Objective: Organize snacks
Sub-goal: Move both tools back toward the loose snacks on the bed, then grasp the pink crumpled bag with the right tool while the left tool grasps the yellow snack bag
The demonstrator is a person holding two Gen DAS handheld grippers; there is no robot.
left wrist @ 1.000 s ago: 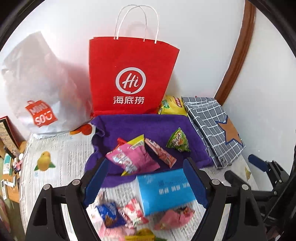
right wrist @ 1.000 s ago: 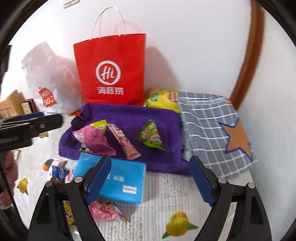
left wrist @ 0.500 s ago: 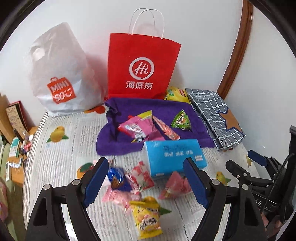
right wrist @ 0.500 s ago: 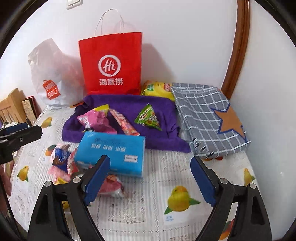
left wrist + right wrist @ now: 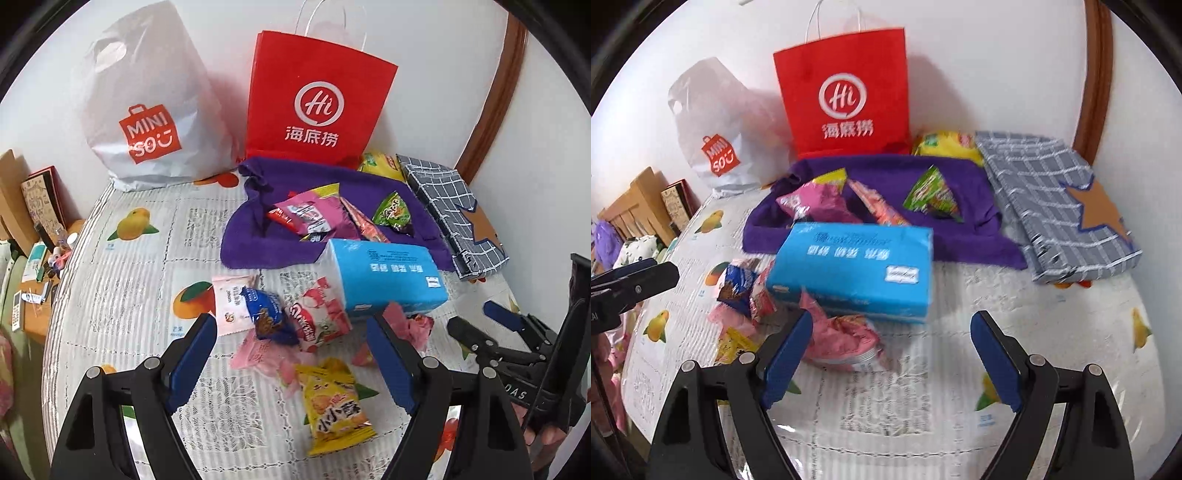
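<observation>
Our left gripper (image 5: 290, 363) is wide open with nothing in it. The yellow snack pack (image 5: 334, 402) lies on the table just under and between its jaws, long side pointing away. Our right gripper (image 5: 890, 360), open too, is farther off.

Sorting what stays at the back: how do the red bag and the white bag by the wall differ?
The red bag is stiff paper, standing upright with crisp edges and white cord handles; the white bag is soft plastic, slumped and rounded, with a cut-out handle. The red bag's logo is white; the white bag's is orange-red. Both lean against the wall behind the purple cloth.
</observation>
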